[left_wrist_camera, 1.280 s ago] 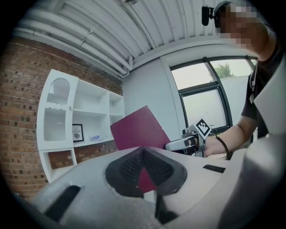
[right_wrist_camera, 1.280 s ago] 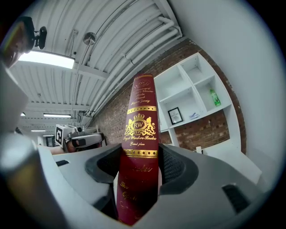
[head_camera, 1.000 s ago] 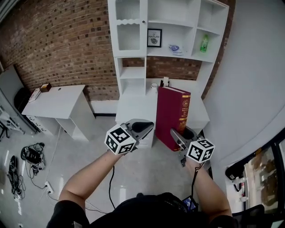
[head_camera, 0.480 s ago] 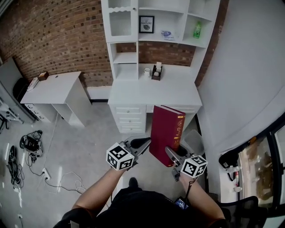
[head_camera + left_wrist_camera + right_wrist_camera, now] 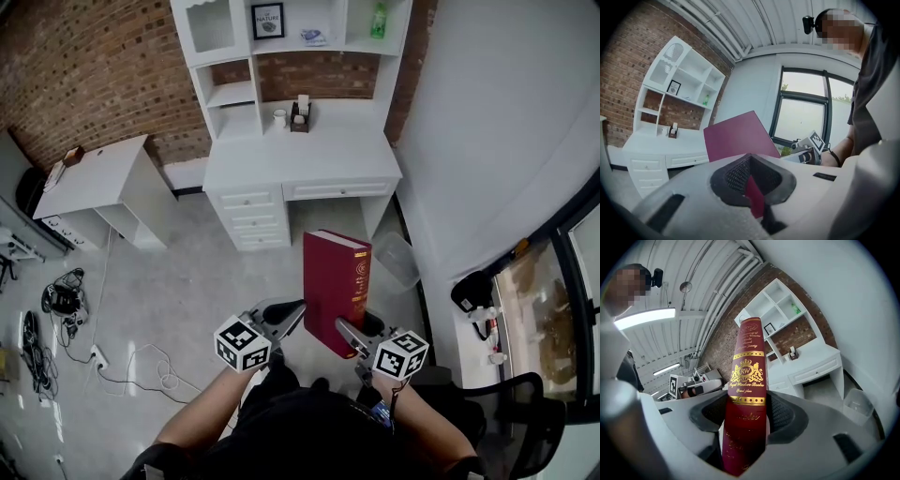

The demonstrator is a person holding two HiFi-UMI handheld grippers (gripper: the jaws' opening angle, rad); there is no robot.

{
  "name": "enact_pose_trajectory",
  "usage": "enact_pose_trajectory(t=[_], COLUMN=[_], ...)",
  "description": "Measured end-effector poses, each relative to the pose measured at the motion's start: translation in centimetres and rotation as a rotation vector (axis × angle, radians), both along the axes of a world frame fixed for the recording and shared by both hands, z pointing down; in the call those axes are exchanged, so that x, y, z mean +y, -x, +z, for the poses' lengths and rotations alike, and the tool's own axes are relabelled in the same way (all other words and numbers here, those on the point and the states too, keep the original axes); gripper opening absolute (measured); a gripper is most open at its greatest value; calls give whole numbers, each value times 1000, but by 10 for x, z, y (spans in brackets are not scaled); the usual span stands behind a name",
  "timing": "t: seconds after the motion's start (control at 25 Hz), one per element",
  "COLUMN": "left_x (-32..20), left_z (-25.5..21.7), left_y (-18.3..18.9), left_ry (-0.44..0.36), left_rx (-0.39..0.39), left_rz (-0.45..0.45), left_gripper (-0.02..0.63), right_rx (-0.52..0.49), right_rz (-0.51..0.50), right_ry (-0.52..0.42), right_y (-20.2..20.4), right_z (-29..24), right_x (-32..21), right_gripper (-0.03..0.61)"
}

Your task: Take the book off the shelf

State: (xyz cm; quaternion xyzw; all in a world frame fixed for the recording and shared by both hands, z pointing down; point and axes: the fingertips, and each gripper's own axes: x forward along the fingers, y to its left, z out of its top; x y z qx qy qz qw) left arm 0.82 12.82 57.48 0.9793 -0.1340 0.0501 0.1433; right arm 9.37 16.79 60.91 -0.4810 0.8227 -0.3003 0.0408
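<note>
The shelf (image 5: 225, 94) is being seen far ahead of both grippers. The book (image 5: 336, 286) is being held upright above the jaws, off the shelf. Its spine is being pinched by the right gripper (image 5: 743, 427) and its cover edge by the left gripper (image 5: 752, 187).

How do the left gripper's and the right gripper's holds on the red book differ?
The right gripper clamps the red book across its thick, gold-lettered spine, jaws wide apart; the left gripper pinches only a thin red edge of it, jaws nearly together. The right gripper sits at the book's lower right, the left at its lower left. Both hold the same upright book, clear of the white shelf unit.
</note>
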Motion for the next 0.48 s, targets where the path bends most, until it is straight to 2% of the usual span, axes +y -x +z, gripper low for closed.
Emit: enact_pose_trajectory(t=[0.16, 0.48], left_x=[19, 37], left_z=[15, 16], left_y=[1, -6], left_ry=[52, 40], left_rx=[-7, -29], left_rz=[-12, -18], left_gripper=[8, 8], right_rx=[-19, -42], right_rz=[2, -9], right_ry=[18, 14], right_y=[-3, -4], right_z=[10, 12], right_x=[20, 36], right_gripper=[239, 239])
